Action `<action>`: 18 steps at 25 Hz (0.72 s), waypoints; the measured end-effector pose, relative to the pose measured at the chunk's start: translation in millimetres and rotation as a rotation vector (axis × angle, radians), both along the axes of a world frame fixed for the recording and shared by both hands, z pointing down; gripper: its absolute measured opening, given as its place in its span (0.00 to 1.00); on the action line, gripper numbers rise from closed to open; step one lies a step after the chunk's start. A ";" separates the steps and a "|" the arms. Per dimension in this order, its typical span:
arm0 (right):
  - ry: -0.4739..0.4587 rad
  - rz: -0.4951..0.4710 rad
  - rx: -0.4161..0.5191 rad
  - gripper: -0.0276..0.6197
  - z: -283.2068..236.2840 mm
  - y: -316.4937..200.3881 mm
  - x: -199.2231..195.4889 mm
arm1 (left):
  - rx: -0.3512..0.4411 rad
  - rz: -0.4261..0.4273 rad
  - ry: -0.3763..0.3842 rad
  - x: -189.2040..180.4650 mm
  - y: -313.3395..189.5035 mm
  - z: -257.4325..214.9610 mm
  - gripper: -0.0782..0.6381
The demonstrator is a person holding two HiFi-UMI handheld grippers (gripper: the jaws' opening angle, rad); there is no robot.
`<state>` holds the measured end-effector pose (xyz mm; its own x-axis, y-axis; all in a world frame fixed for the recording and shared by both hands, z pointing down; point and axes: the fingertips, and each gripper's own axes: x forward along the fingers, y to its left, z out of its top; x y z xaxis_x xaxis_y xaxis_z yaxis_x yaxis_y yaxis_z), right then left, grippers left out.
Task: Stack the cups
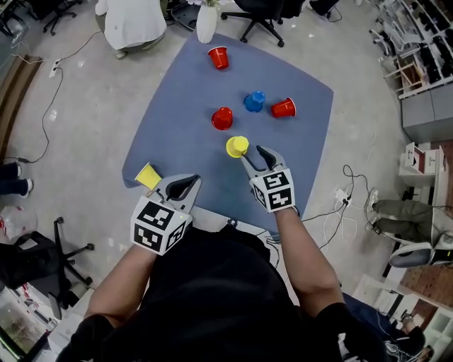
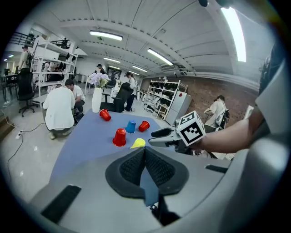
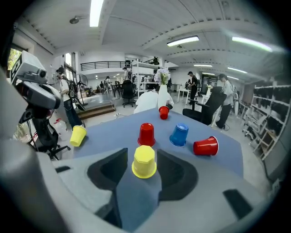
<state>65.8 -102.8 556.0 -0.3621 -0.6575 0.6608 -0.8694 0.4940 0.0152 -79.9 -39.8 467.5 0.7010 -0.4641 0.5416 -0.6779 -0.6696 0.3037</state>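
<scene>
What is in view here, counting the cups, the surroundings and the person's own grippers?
red cups: three, red; one upside down mid-table, one on its side to the right, one on its side at the far end
blue cup: one, blue; upside down between two red ones
yellow cups: two, yellow; one upside down, one on its side at the near left edge
table: one, blue top
vase: one, white; beyond the far end
person: one, white top; crouching beyond the table
left gripper: shut, empty
right gripper: open around the upside-down yellow cup
</scene>
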 end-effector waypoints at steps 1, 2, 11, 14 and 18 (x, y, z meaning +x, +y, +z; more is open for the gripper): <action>0.005 0.003 -0.008 0.33 4.5 -5.1 -1.2 | -0.003 -0.008 -0.002 -2.8 -0.6 1.5 0.12; 0.009 0.006 -0.015 0.33 8.5 -9.6 -2.3 | -0.004 -0.016 -0.004 -5.6 -1.4 2.5 0.12; -0.019 0.077 -0.097 0.42 36.6 -30.7 -10.0 | -0.012 -0.044 -0.020 -19.2 -3.2 1.9 0.12; -0.003 0.088 -0.121 0.43 44.8 -31.8 -11.1 | -0.013 -0.035 -0.021 -18.0 -1.8 0.5 0.12; 0.036 0.088 -0.139 0.43 52.8 -31.4 -12.1 | -0.018 -0.031 -0.024 -18.4 -3.8 0.3 0.12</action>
